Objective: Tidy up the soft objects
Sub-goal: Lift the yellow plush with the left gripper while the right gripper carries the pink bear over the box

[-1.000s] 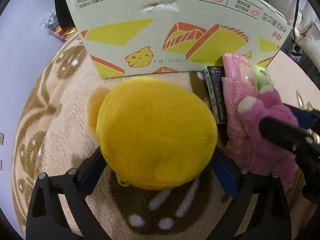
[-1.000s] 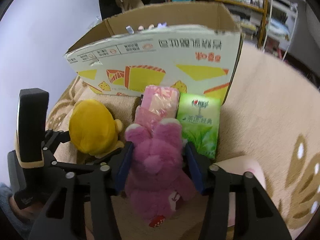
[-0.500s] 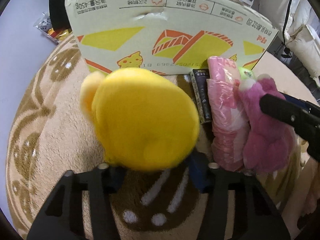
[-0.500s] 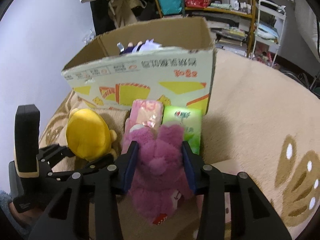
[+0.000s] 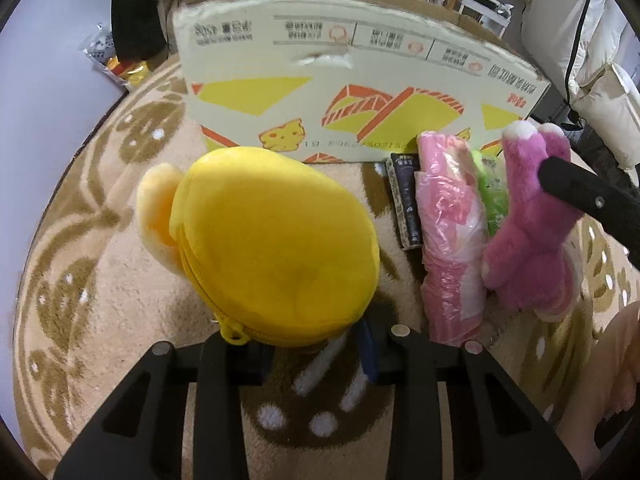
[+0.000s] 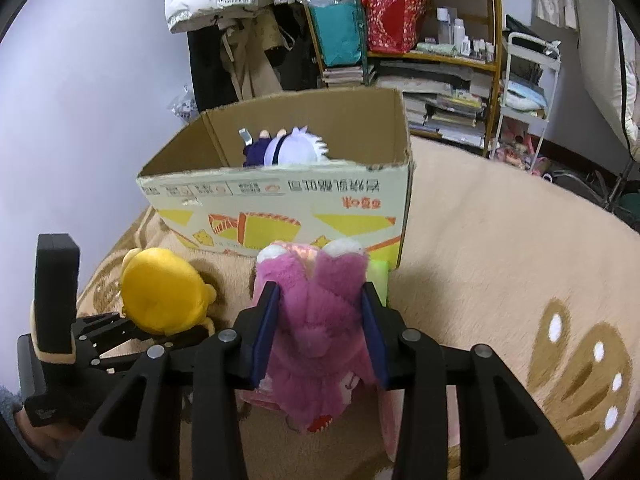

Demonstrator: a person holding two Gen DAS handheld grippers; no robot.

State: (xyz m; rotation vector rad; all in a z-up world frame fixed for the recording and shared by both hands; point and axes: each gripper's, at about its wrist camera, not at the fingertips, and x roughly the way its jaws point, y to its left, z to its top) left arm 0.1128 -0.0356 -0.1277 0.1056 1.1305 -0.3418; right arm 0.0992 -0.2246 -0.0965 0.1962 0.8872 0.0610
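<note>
The left gripper (image 5: 304, 344) is clamped on the yellow plush (image 5: 276, 244), its fingers pinching the plush's lower edge near the zipper, and the toy is up off the rug (image 5: 80, 280). Over on the other side, the right gripper (image 6: 320, 328) squeezes the pink plush (image 6: 316, 312) between its blue pads (image 6: 266, 328), ears pointing toward the box (image 6: 280, 204).

The box stands open-topped on the rug just past both toys, and a white-haired doll (image 6: 288, 148) lies inside against the far wall. In the left view the pink plush (image 5: 528, 232) looks lifted clear of the rug, though the fisheye makes that hard to call for sure. Under and beside it, a pink packet (image 5: 452, 240) lies on the rug, with a green packet (image 5: 492, 196) on its right and a dark booklet (image 5: 406, 204) on its left, all close to the box's front. A shelf (image 6: 420, 32) crowded with bags and books stands behind.
</note>
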